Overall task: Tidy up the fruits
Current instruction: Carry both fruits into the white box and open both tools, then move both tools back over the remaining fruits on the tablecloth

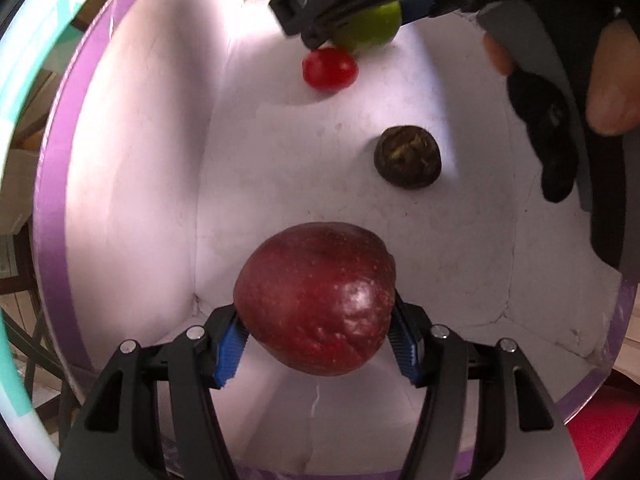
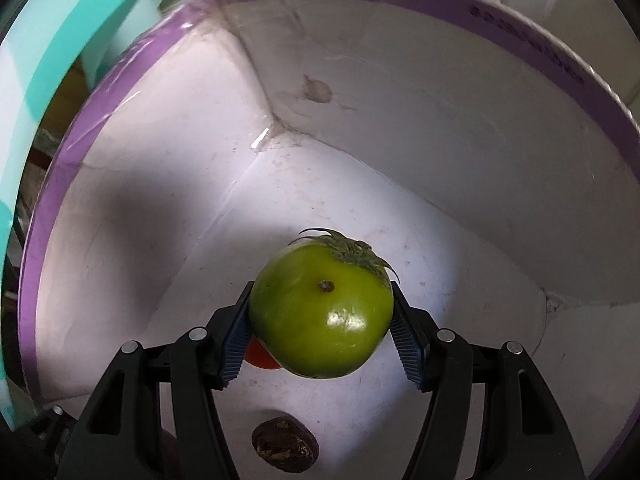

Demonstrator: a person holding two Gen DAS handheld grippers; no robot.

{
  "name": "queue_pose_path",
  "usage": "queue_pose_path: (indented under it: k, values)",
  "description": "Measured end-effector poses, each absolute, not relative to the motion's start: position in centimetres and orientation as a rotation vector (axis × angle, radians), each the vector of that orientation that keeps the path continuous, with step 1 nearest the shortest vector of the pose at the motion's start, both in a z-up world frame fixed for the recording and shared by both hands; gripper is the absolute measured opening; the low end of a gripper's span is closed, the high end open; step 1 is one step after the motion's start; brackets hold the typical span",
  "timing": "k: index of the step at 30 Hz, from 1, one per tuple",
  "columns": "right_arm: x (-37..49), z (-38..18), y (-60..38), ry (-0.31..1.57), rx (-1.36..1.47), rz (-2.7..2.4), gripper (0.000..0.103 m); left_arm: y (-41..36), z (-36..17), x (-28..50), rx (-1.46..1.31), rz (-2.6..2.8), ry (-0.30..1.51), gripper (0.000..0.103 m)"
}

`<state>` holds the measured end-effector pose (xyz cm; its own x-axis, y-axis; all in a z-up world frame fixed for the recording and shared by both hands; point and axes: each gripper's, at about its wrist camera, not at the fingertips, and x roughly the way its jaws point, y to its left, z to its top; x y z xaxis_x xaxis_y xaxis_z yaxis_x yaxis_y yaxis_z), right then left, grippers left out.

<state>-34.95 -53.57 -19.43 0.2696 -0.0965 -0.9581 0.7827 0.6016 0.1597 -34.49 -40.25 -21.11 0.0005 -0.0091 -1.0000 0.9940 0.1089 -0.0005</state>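
Observation:
My left gripper (image 1: 316, 344) is shut on a dark red apple (image 1: 316, 300) and holds it over the near part of a white box with a purple rim (image 1: 52, 184). My right gripper (image 2: 320, 336) is shut on a green tomato (image 2: 320, 312) with a leafy stem, held above the box floor near the far corner; the tomato also shows in the left wrist view (image 1: 372, 28). A small red tomato (image 1: 330, 69) lies on the box floor just below the right gripper, partly hidden in the right wrist view (image 2: 260, 354). A dark brown wrinkled fruit (image 1: 408, 157) lies mid-floor.
The box walls (image 2: 400, 100) rise on all sides around both grippers. A teal and white object (image 2: 40, 60) stands outside the box at the left. The person's hand (image 1: 612, 80) holding the right gripper is at the upper right.

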Motion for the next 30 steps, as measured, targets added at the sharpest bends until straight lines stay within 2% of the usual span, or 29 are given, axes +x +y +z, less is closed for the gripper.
queue_pose_path:
  k: [2,3,4,7,9,12,16,18,20,24,30]
  values:
    - [-35.4,-19.1,-53.8,1.137,0.733,-0.683,0.067,-41.0,-21.3,-34.1,1.111,-1.137,1.266,0.062]
    - [-35.5,-18.7,-53.9,1.124,0.732,-0.687,0.075,-40.9,-21.3,-34.0,1.101,-1.142,1.270,0.062]
    - [-35.8,-18.2,-53.9,1.105,0.732,-0.692,0.079,-40.9,-21.2,-33.9,1.090,-1.150,1.272,0.062]
    - [-36.4,-16.6,-54.1,1.075,0.724,-0.716,0.080,-40.8,-20.1,-33.8,1.047,-1.189,1.237,0.066]
    - [-36.9,-15.2,-54.1,1.054,0.717,-0.746,0.080,-40.6,-18.5,-33.9,1.015,-1.224,1.180,0.074]
    - [-38.0,-11.9,-53.3,0.983,0.688,-0.763,0.081,-39.6,-14.6,-34.2,0.928,-1.298,1.018,0.080]
    - [-36.7,-6.3,-51.1,0.888,0.545,-0.756,0.081,-35.6,-6.8,-33.3,0.686,-1.293,0.694,0.086]
    - [-35.8,-4.1,-49.6,0.839,0.495,-0.734,0.083,-33.4,-3.6,-32.2,0.574,-1.245,0.580,0.098]
    - [-34.6,-1.4,-47.8,0.784,0.446,-0.683,0.085,-30.0,0.3,-30.1,0.439,-1.146,0.485,0.101]
    - [-30.0,1.7,-42.3,0.733,0.339,-0.526,0.087,-22.8,4.5,-23.4,0.251,-0.901,0.451,0.101]
    - [-21.6,3.0,-32.4,0.771,0.204,-0.299,0.087,-9.8,7.2,-10.3,0.017,-0.460,0.565,0.101]
